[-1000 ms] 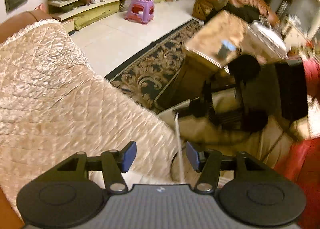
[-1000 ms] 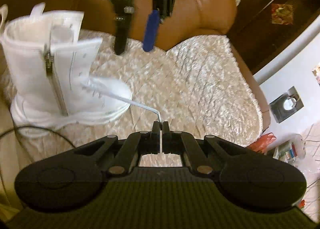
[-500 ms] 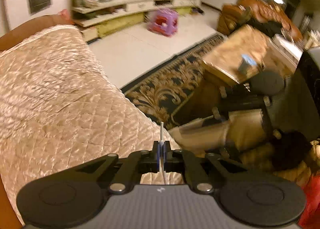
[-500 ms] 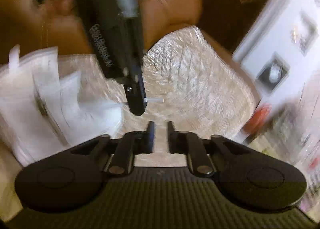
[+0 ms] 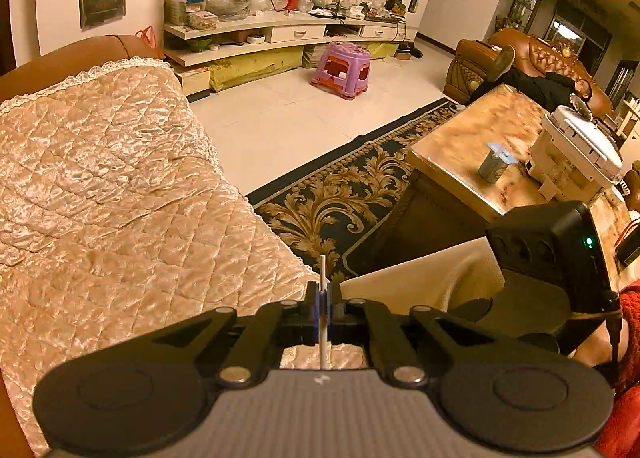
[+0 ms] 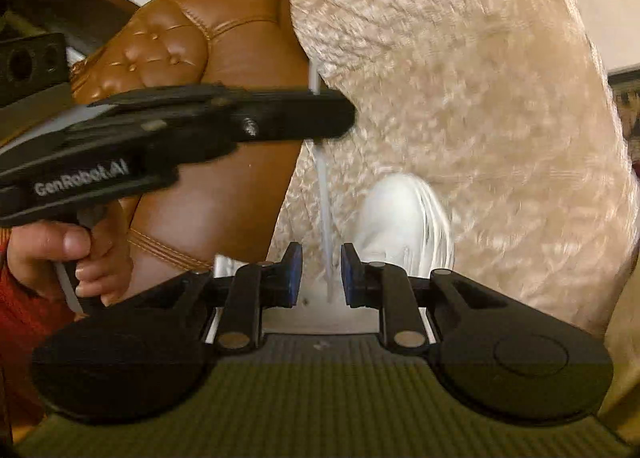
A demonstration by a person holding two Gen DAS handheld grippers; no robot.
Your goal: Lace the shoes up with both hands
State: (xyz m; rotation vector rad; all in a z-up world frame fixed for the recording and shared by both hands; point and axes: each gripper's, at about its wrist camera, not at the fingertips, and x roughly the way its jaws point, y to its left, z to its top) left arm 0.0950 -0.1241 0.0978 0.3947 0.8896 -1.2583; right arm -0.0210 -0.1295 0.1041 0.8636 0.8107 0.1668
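Note:
My left gripper (image 5: 322, 298) is shut on the white shoelace (image 5: 322, 272), whose stiff tip sticks up past the fingertips. In the right wrist view the same left gripper (image 6: 340, 117) reaches in from the left, held by a hand (image 6: 60, 250), and pinches the lace (image 6: 324, 193), which hangs down from it. My right gripper (image 6: 319, 274) is open, with the lace passing between its blue pads without being pinched. The white boot (image 6: 404, 221) lies on the quilted cover just beyond the right fingers, partly hidden by them.
A quilted cream cover (image 5: 100, 185) lies over a brown leather sofa (image 6: 224, 69). A marble coffee table (image 5: 480, 145) with a cup stands on a patterned rug (image 5: 340, 201). The right gripper's body (image 5: 560, 258) is at the right, and a purple stool (image 5: 342, 69) is on the floor.
The left gripper closed on the lace tip and lifted it. The right gripper let go of the lace, opened, and swung over the boot.

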